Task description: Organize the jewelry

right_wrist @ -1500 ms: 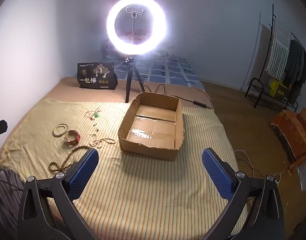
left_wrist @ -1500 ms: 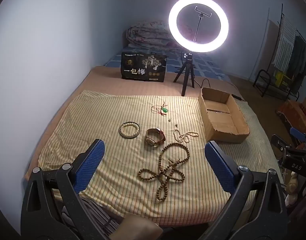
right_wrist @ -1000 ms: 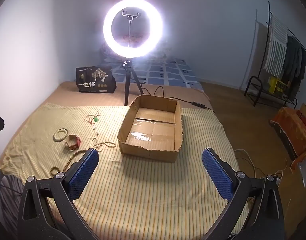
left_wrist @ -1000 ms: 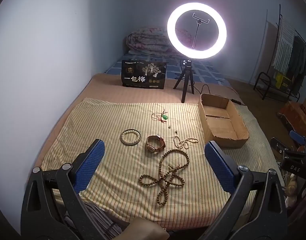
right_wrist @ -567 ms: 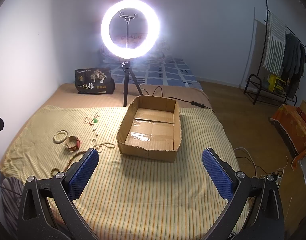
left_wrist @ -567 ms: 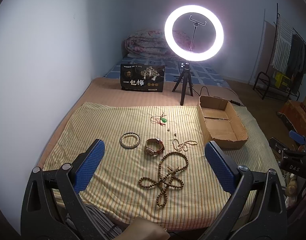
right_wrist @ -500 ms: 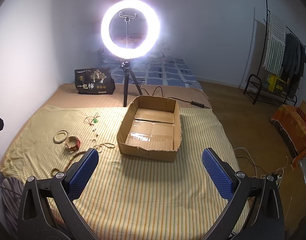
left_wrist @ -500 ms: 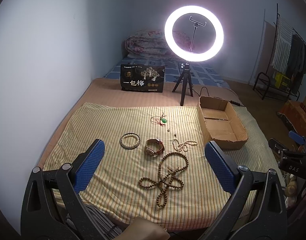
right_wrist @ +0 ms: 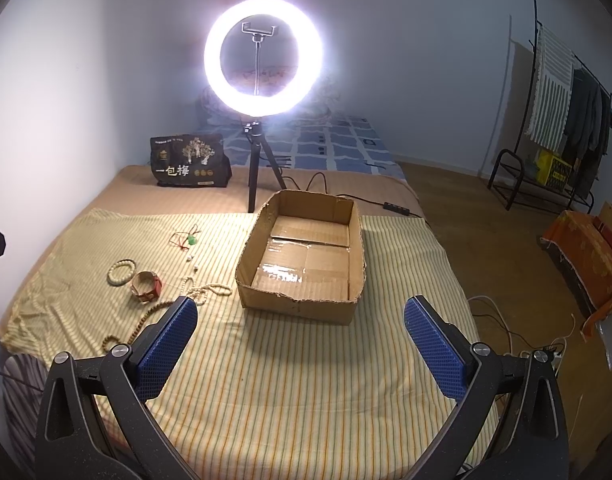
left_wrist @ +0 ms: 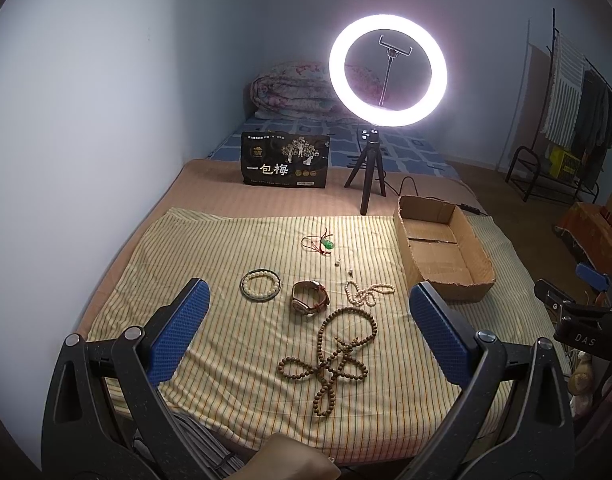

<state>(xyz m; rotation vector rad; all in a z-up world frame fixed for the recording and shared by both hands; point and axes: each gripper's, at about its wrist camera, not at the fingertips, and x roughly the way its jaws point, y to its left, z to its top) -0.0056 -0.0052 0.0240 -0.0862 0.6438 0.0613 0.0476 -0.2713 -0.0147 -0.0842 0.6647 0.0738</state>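
On the bed, the bracelet, watch and bead necklace lie left of the cardboard box. The ring light stands behind them.

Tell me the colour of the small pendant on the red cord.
Green pendant, clearest in the left wrist view.

The left gripper was held with jaws wide apart and nothing gripped. Between the fingers were seen a watch and brown bead necklace; beyond the right finger, a cardboard box.
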